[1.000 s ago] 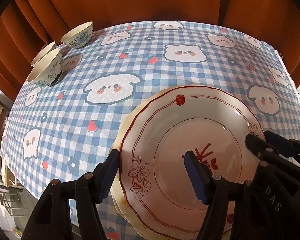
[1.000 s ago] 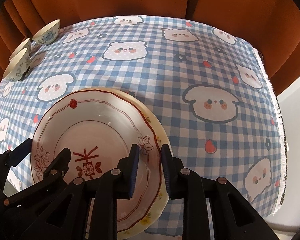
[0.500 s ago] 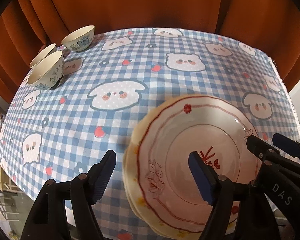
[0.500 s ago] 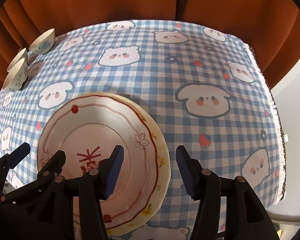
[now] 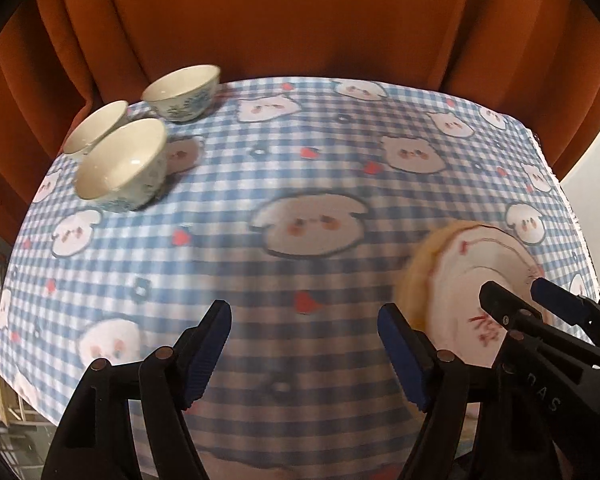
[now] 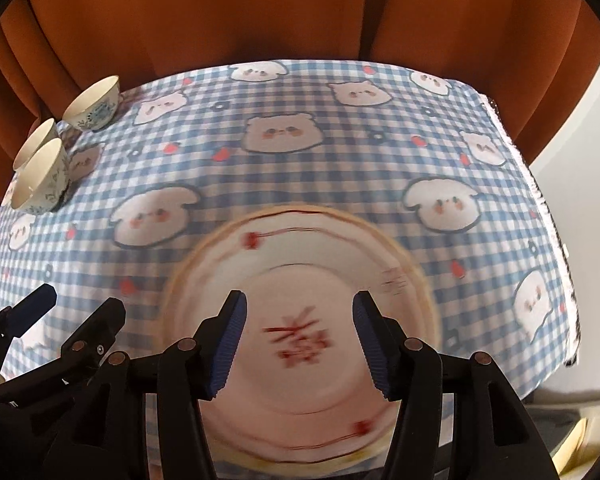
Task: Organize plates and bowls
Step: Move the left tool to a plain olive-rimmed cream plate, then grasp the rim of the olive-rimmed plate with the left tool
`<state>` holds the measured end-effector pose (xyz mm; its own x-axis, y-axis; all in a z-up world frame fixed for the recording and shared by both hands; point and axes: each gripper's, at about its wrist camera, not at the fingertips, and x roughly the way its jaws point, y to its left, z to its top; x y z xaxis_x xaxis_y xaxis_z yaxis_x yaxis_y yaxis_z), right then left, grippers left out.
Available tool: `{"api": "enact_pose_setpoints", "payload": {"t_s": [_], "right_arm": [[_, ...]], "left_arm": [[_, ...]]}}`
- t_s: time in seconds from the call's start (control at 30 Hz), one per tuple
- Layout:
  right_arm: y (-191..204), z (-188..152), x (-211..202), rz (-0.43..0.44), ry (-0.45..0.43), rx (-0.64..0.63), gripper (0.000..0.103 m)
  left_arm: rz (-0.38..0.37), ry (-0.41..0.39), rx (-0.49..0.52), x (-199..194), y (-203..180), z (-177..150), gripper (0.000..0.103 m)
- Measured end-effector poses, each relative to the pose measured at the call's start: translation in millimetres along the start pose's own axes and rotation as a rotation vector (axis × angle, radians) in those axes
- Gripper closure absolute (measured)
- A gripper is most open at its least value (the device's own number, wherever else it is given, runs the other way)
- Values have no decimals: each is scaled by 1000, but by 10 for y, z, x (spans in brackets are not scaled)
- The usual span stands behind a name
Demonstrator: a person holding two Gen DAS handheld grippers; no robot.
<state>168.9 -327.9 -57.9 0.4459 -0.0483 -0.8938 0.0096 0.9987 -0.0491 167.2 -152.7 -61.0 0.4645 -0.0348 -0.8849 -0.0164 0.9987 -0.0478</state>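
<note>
Looking down at the checked tablecloth (image 6: pixel 340 168), both grippers are empty. The left gripper (image 5: pixel 304 344) has its jaws wide apart over bare cloth near the front edge, nothing between them. The right gripper (image 6: pixel 298 336) hangs over the plates (image 6: pixel 300 280) with its jaws apart and not touching them.

The plates sit stacked toward the front edge, nearer the right side: a white one with a red rim line on top, and a yellowish one peeking out underneath. The three bowls (image 5: pixel 120 164) are bunched up in the far left corner, well apart from the plates, and at least two of them are touching each other.

What could go wrong, as I see it: the stack is close to the front edge, so a clumsy nudge while going for the bowls could slide it off, especially on a loose cloth. The bowls are packed tight too, so grabbing one could knock its neighbour over or clink it against the curtain (image 5: pixel 300 20) side. A snagged cloth would drag everything.

Writing: the right gripper's body reads "DAS" in the left camera. The red mark in the plate's middle is too blurred to read.
</note>
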Motion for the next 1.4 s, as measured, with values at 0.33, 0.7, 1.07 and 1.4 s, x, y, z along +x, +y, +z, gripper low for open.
{"api": "enact_pose_setpoints", "payload": {"t_s": [0.33,0.7,1.07,1.4], "right_arm": [[1109,135,-69,4,-38,22,44],[1922,390,-17,28,-43,76,41],[2435,981,221,50,-95,71,36],[2692,1276,733,126,-46,72,48]], "left_arm": [[8,-46,30,-35,1014,256,25],[15,-48,51,67,1819,685,25],[69,-41,3,474,2277,1182,30],[41,47,4,956,2360,1257,52]]}}
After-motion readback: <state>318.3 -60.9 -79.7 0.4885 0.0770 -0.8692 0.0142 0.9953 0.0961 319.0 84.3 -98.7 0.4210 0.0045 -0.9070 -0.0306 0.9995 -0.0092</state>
